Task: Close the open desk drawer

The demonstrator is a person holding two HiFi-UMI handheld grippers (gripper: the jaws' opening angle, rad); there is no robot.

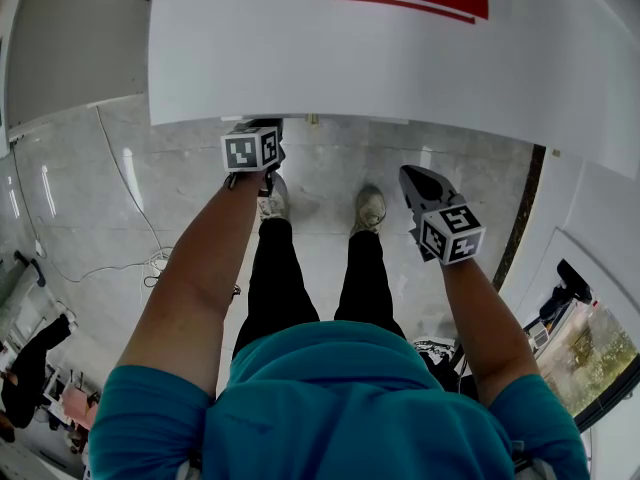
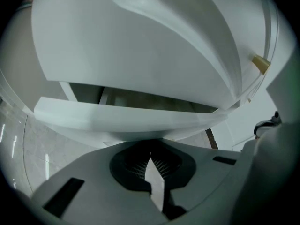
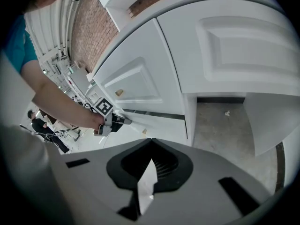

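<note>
It looks like a staged workroom or studio, not a lived-in home. A white panelled counter (image 3: 225, 46) stands ahead of the right tongs (image 3: 151, 159), with a brick wall (image 3: 96, 29) to their left. Loose cables (image 1: 153, 262) lie on the glossy grey tiled floor (image 1: 90, 198) below, and another person (image 1: 28, 366) stands among equipment further left.

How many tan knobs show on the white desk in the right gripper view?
2. Upper knob on the panelled front; lower knob on the open drawer front, near the left gripper. Others may be hidden.

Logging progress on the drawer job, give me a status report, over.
Left gripper jaws shut, empty, nose at drawer. Right gripper jaws shut, empty, held clear. Drawer ajar, dark gap behind its front. Nothing seen in its path.
</note>
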